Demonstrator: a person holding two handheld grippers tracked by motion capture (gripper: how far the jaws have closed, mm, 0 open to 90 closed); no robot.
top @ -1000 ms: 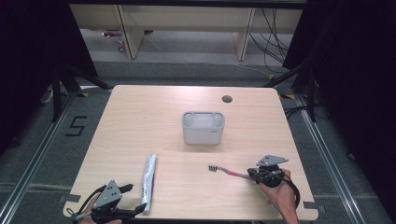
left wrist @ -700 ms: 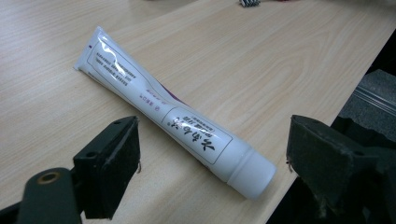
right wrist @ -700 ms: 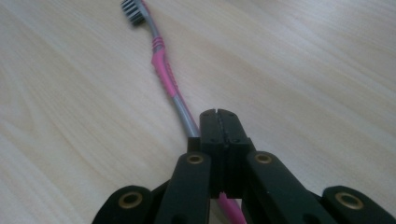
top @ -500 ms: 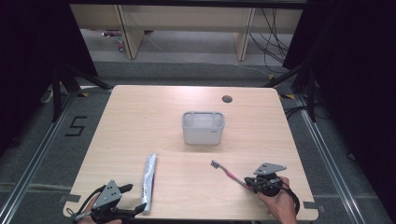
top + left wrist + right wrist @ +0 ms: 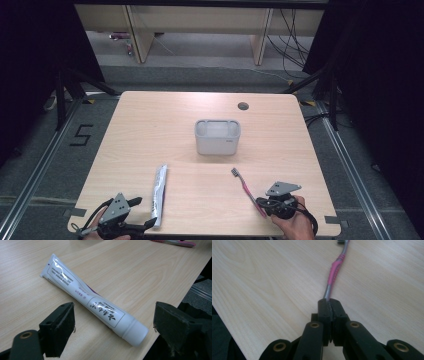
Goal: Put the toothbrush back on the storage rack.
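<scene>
A pink and grey toothbrush [image 5: 247, 191] [image 5: 336, 265] lies low over the table's front right part, bristle end toward the holder. My right gripper [image 5: 266, 206] [image 5: 329, 305] is shut on its handle end. A white toothpaste tube [image 5: 159, 195] [image 5: 92, 303] lies at the front left, cap toward the table's front edge. My left gripper [image 5: 142, 212] [image 5: 113, 330] is open, its jaws standing either side of the tube's cap end without touching it. A grey rectangular holder [image 5: 217, 136] stands in the middle of the table.
The light wooden table [image 5: 150, 130] has a round cable hole [image 5: 243, 106] at the back right. The table's front edge runs close under both grippers. Shelving and cables stand on the floor beyond the far edge.
My right gripper has drawn the toothbrush back toward the front edge and turned it, so the brush now points away toward the holder. The left gripper and the tube have not moved.
</scene>
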